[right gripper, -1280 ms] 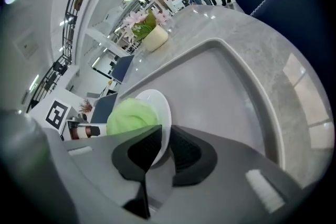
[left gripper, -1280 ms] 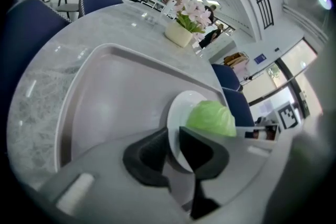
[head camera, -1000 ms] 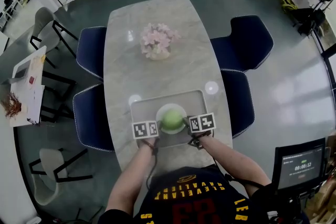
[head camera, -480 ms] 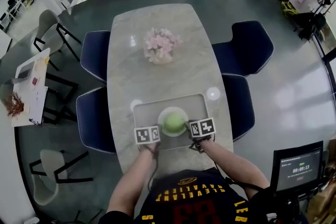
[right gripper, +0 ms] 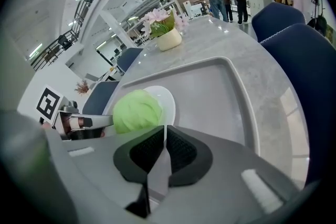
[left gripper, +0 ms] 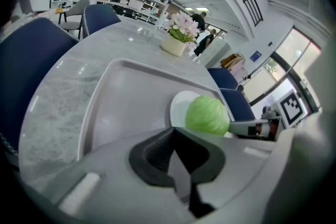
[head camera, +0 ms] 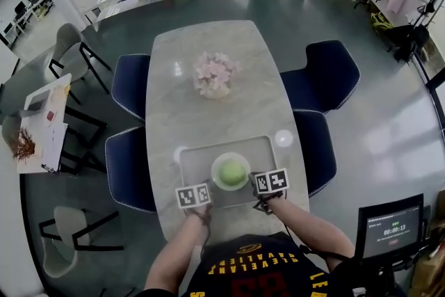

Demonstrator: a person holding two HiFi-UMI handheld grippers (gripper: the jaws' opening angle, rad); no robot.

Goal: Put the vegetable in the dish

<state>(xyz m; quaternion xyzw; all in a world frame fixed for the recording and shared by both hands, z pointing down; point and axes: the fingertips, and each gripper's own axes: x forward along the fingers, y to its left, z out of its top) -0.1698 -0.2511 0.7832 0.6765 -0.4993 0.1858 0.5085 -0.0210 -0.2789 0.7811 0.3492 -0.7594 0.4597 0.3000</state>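
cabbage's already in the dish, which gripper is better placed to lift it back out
Right, narrowly. In the head view the right gripper sits at the dish rim, close to the cabbage; the left gripper is farther back near the tray edge. Both are shut and empty.

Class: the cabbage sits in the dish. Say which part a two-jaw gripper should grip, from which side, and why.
Likely across its widest middle, coming from above with jaws wide open. The cabbage is a round ball with no stalk or handle showing, and the shallow dish leaves its sides clear.
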